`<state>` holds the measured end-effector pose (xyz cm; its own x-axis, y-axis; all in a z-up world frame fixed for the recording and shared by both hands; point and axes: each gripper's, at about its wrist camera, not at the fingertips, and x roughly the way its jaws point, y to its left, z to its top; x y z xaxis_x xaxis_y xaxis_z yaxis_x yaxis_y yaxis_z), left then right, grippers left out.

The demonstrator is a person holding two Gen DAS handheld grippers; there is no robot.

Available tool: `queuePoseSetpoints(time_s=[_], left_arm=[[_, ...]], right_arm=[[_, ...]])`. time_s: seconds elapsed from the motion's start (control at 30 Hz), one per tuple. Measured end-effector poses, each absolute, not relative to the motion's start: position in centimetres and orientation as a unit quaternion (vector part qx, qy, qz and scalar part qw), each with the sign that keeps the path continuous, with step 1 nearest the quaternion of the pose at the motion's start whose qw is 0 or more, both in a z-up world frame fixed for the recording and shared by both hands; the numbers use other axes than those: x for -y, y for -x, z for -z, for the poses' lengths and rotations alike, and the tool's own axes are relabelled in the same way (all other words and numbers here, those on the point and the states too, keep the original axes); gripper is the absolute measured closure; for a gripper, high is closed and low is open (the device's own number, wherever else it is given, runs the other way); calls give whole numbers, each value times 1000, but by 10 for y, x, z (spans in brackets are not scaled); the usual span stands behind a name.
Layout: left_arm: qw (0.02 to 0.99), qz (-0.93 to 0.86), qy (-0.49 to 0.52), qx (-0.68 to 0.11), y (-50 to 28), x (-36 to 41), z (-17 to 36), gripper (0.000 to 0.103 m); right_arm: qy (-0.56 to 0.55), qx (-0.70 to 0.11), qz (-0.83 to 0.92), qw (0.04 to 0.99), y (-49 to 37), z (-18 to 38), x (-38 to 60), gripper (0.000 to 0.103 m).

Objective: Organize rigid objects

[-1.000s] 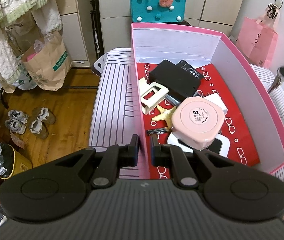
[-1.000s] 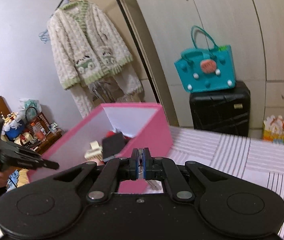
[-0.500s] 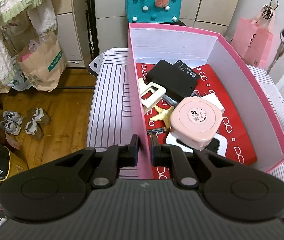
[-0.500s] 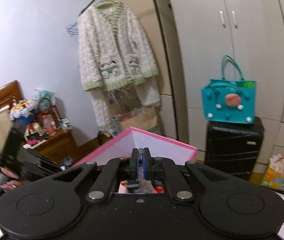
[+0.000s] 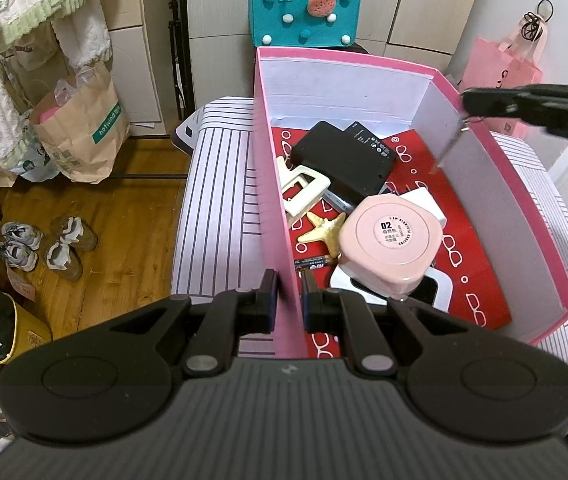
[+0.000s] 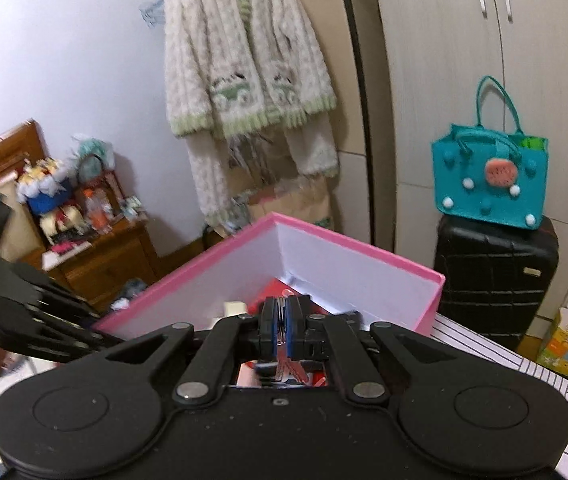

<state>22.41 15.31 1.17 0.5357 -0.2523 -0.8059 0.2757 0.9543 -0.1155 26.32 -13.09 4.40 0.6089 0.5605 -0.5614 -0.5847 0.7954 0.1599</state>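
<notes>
Left gripper (image 5: pixel 287 294) fingers pinching pink box (image 5: pixel 279 216) wall between them; right gripper (image 6: pixel 282 326) fingers pinching keys (image 5: pixel 450 142) over box.

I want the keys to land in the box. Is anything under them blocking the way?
Nothing visible blocks them. The small metal keys, pinched in the right gripper, hang inside the pink cardboard box beside its right wall, above bare red lining, apart from the black power bank.

"02" on the pink round case's label (image 5: pixel 391 231), "hotwind" on the brown paper bag's green band (image 5: pixel 107 125)
</notes>
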Motion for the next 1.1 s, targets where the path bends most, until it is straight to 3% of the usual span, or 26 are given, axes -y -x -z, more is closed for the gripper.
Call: queuePoseSetpoints(time_s=[0.3,0.6,0.7,0.87,1.1], left_arm=[[875,147,-9,-460,-225,-152,-12,93],[878,139,-9,-458,-223,-152,-12,93],[881,131,-8,-454,-220,-151,-12,93],[893,111,-6,-435,-210,-150,-19,93],[914,94,-2,-394,-185,-144,-39,93]], right_arm=[[94,-294,-262,914,-274,-24,118,97],[47,-280,-254,925,-256,-38,139,92],[24,-288,-257,922,-243,-42,148,79],[-11,-309,-268,912,-220,-48,161,71],[15,-320,-251,913,-188,-59,169,48]])
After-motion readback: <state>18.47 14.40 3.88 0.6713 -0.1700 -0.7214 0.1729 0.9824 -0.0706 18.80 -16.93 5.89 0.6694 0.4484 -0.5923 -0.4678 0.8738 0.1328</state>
